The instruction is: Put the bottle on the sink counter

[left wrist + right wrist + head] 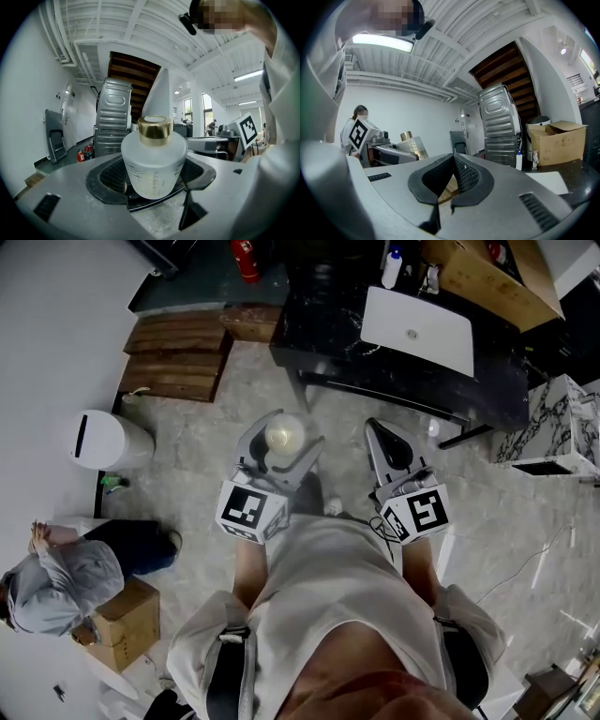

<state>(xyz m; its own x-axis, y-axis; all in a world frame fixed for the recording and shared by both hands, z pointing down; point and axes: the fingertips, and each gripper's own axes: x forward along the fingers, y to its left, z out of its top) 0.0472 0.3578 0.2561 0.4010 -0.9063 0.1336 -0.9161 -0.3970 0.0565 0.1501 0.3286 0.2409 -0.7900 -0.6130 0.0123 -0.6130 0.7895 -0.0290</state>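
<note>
1. Left gripper (pixel 283 439): jaws spread round the bottle (pixel 153 161) and pinching its body from both sides, low on the wall. Gold cap (pixel 154 129) is clear above the pads.
2. Right gripper (pixel 453 174): jaws pressed together at the tips, nothing between. It hangs just short of the sink counter (pixel 323 338), beside the left unit.
3. Bottle pos.: carried in the air over the floor, on the person's side of the sink counter's front edge, not yet above the top. Cap faces up, so approx. upright.
4. Handling (est.): frosted body looks like glass, so rigid, smooth and breakable. Likely some weight for its size. Squat shape, wide base: should stand stable once down.
5. Grip pt.: keep pads on the widest part of the body, below the shoulder. Do not grip by the cap, since it may turn or pull off.
6. Risk: a smooth wall may slip through the pads if tilted. Hard contact with the stone top may chip it, so lower gently.
7. Landing zone: bare black top at the counter's left, clear of the white basin (pixel 417 329).
</note>
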